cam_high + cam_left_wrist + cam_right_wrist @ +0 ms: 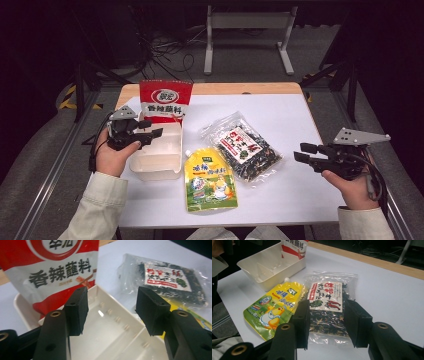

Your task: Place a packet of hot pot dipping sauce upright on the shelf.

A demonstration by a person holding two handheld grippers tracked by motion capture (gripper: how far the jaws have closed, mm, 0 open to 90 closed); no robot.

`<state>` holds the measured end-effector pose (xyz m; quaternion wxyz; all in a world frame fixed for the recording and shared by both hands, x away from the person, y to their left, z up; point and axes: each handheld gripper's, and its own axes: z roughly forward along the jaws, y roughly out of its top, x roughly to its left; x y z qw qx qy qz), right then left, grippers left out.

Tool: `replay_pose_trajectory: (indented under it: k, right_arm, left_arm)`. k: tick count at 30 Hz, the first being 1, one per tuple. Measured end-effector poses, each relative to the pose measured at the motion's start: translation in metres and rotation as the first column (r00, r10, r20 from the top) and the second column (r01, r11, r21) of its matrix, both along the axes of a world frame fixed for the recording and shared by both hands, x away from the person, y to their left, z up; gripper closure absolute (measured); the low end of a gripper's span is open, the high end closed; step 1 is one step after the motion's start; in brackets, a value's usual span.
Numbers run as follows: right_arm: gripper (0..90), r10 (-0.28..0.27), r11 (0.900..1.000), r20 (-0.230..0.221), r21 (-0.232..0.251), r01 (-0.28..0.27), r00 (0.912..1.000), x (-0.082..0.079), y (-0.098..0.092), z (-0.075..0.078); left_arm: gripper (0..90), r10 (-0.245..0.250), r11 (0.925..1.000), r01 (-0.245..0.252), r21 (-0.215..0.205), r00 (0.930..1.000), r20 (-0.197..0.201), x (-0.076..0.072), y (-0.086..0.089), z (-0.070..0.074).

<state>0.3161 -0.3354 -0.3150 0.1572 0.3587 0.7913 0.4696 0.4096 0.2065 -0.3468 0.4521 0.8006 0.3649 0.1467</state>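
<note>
The left tongs (150,135) are held with jaws parted and nothing between them over the near end of the white bin (170,167), in whose far end the red pouch (165,100) has been stood upright — seemingly just released there. To its right the yellow spout pouch (210,177) and the clear seaweed bag (242,147) are laid flat on the table (290,120), edges probably overlapping. At the right edge the right tongs (306,152) are held half-open and unloaded, aimed at the bag — likely the next pick.

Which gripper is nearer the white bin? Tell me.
Left. The left gripper hangs over the white bin at its near-left wall, jaws open and empty. The right gripper sits far across the table, beyond the dark clear packet.
</note>
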Motion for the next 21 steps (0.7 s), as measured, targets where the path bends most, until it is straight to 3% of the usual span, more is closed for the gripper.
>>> replay_pose_trajectory:
  k: [4,13,21]
  right_arm:
    - [56.5,-0.003,1.0,-0.007,-0.011,0.003,1.0,0.003,0.003,-0.003]
    - [56.2,-0.01,1.0,-0.014,-0.004,0.01,0.9999,0.016,0.007,-0.008]
    - [56.4,-0.041,0.999,-0.049,-0.022,0.04,0.998,0.04,0.008,-0.016]
  left_arm:
    - [43.1,-0.032,0.9995,0.032,0.004,0.9994,0.008,-0.01,-0.006,0.001]
    - [41.7,-0.063,0.9979,0.064,-0.008,0.9977,0.026,-0.015,-0.007,0.001]
    - [41.1,-0.08,0.9966,0.081,-0.016,0.9965,0.024,-0.016,-0.007,0.001]
